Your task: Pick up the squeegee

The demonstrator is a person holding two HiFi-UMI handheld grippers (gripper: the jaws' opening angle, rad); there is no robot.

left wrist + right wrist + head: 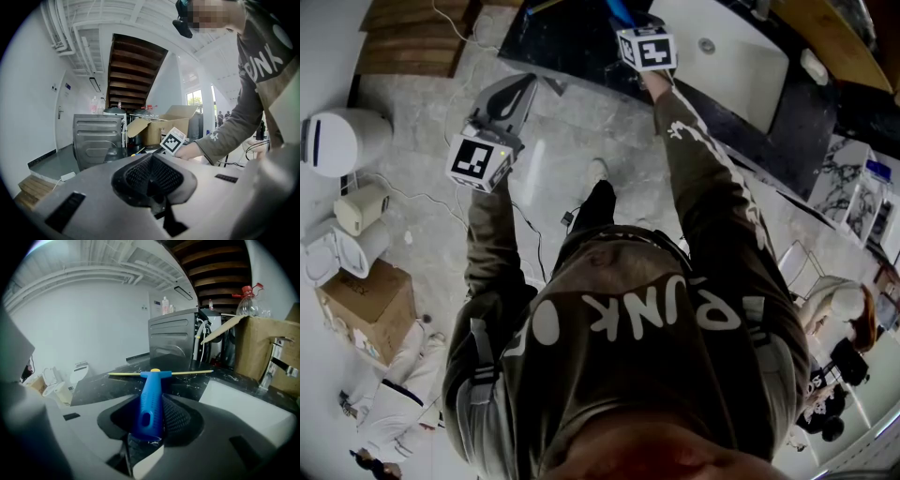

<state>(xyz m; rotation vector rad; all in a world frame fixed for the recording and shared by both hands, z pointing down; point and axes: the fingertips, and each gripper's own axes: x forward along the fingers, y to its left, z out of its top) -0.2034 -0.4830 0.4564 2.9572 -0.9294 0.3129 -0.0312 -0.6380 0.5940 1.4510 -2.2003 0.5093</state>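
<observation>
A: Surface: dark marbled tabletop (103,385), white sink (243,408) set into it at the right, tap (274,359) and box (265,341) behind. Right gripper (151,420)?

B: Fingers narrow, clamped on the squeegee (151,390). Both ribbed pads (180,416) press the blue handle from either side, near its butt end with the hanging hole.

A: Squeegee attitude?

B: Handle runs straight out along the fingers. Thin yellow blade lies crosswise at the far end, level, over the tabletop and mostly left of the sink. Cannot tell whether the blade touches the stone.

A: Head view agrees?

B: Yes. Right arm (703,187) stretched out to the tabletop's near edge, cube (645,47) on top, a bit of blue handle showing beyond it.

A: Left gripper (151,174)?

B: Fingers together, pads meeting in a seam, nothing between. Held out over the pale floor (422,216), well apart from the tabletop and the squeegee, touching nothing.

A: Anything else in its view?

B: The right gripper's cube with the sleeve (229,126) behind it, and a grey metal cabinet (98,138) at the left.
</observation>
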